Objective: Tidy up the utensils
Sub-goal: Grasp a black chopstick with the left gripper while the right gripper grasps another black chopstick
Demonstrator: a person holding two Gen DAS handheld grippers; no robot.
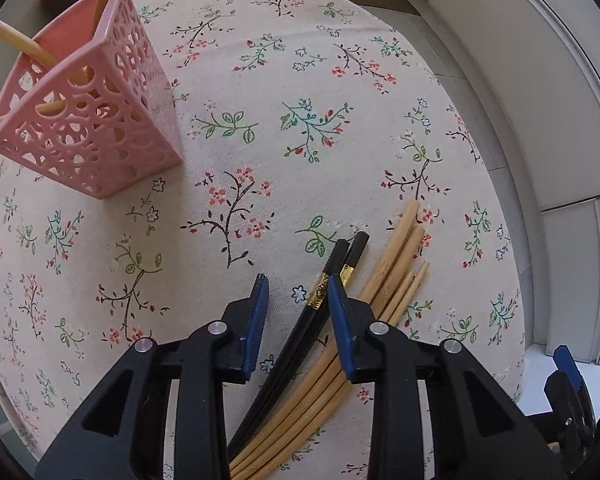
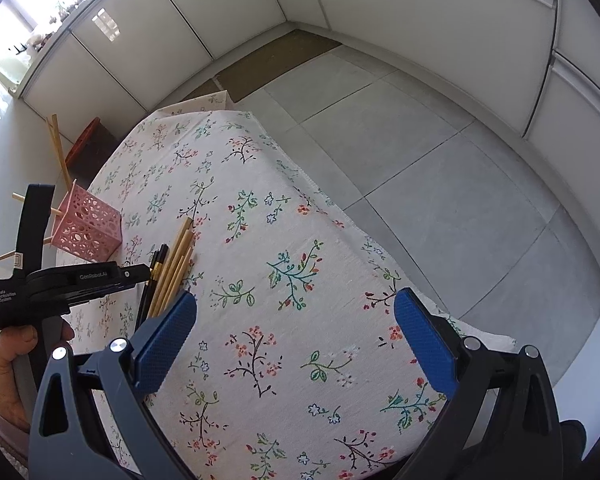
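Observation:
Two black chopsticks point(image 1: 337, 256) with gold bands lie on the flowered tablecloth point(image 1: 300, 80), beside a loose bunch of bamboo chopsticks point(image 1: 396, 256). My left gripper point(image 1: 298, 284) points down over them. The black pair runs between its jaws; the right pad is at the gold band, while the left pad stands clear of it. A pink perforated basket point(image 1: 100, 128) at upper left holds several bamboo chopsticks point(image 1: 20, 42). My right gripper point(image 2: 296, 300) hovers open above bare cloth, nothing between its fingers. From there I see the left gripper's body point(image 2: 80, 280), the basket point(image 2: 88, 224) and the bamboo bunch point(image 2: 176, 256).
The tablecloth's edge point(image 2: 320, 200) drops off to a grey tiled floor point(image 2: 420, 160). White cabinets point(image 2: 220, 12) line the walls. A red-brown object point(image 2: 88, 140) sits beyond the table's far end. A hand point(image 2: 8, 360) holds the left gripper's handle.

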